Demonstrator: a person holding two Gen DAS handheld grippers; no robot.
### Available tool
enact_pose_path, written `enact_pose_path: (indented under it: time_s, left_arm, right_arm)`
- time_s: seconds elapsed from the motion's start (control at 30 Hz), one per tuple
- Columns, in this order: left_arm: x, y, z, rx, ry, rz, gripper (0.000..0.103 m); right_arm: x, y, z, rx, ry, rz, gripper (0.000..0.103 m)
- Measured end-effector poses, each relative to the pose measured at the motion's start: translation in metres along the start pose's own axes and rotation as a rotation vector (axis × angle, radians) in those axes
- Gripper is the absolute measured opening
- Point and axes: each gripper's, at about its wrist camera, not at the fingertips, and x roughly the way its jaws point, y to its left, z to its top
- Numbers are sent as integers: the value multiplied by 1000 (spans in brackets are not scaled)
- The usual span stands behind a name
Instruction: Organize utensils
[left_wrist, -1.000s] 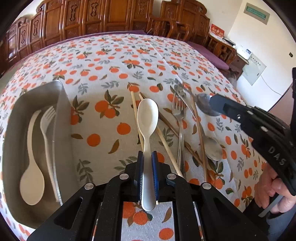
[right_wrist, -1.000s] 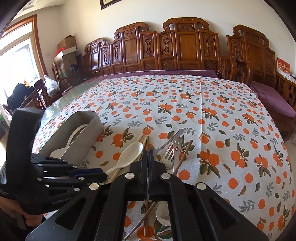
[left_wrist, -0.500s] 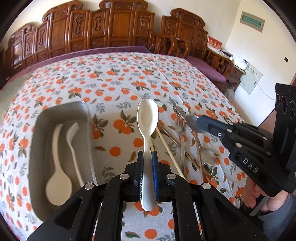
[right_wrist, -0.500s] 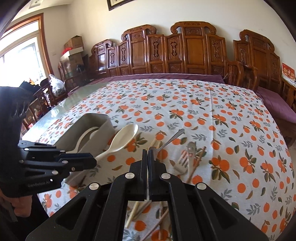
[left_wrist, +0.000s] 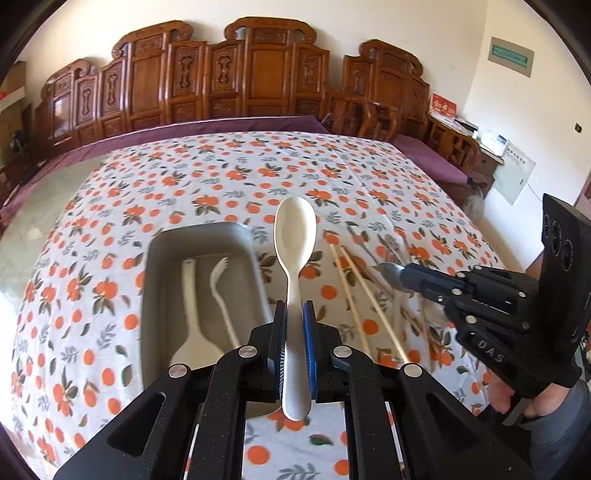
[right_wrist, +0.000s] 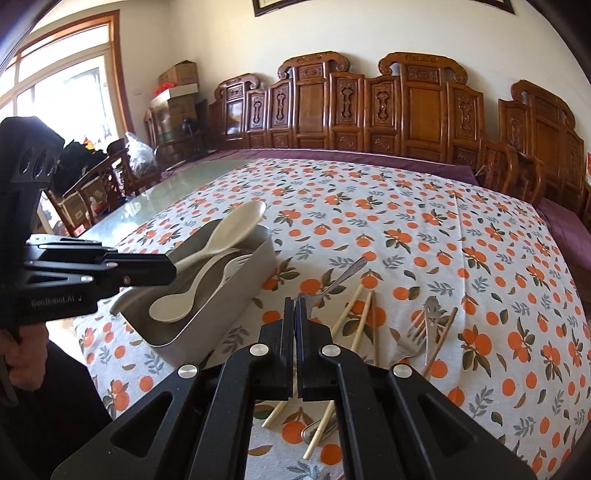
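Left hand-held gripper pinches the cream spoon; lower it level into the grey tray beside it. Right hand-held gripper, pressed together, grips a metal fork.

**Tray to your left, loose utensils to your right**

On the tablecloth, the tray lies left with a spoon and fork in it. Right of it lie chopsticks; further right, a metal fork. Your left gripper holds a spoon above the tray's right edge. Chairs stand behind the table.
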Motion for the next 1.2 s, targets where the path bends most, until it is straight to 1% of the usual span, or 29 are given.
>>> enact_pose_path:
  time_s: [0.17, 0.43, 0.5, 0.63, 0.7, 0.8, 0.87, 1.03, 1.1, 1.2]
  left_arm:
    - [9, 23, -8, -31, 24, 41, 8]
    - [41, 58, -20, -68, 97, 132, 8]
    - [46, 64, -20, -85, 112, 134, 8]
    - [55, 69, -18, -95, 124, 160, 8]
    - [63, 69, -17, -96, 143, 171, 8]
    - [69, 68, -17, -99, 161, 167, 8]
    - [69, 67, -17, -95, 162, 171, 9]
    - [62, 69, -15, -104, 142, 166, 13]
    - [58, 70, -14, -107, 129, 164, 21]
    - [51, 71, -12, -100, 109, 176, 24]
  right_arm:
    - [0, 7, -1, -16, 2, 14, 2]
    - [2, 11, 0, -20, 1, 22, 2]
    - [2, 12, 1, -20, 1, 24, 2]
    - [2, 12, 0, -23, 6, 28, 2]
    - [4, 12, -2, -23, 16, 25, 2]
    - [5, 12, -2, -23, 21, 23, 2]
    - [6, 12, -3, -25, 24, 21, 2]
    - [6, 14, -3, -28, 26, 22, 2]
    - [4, 16, -1, -25, 22, 30, 2]
    - [1, 23, 3, -41, 12, 38, 2]
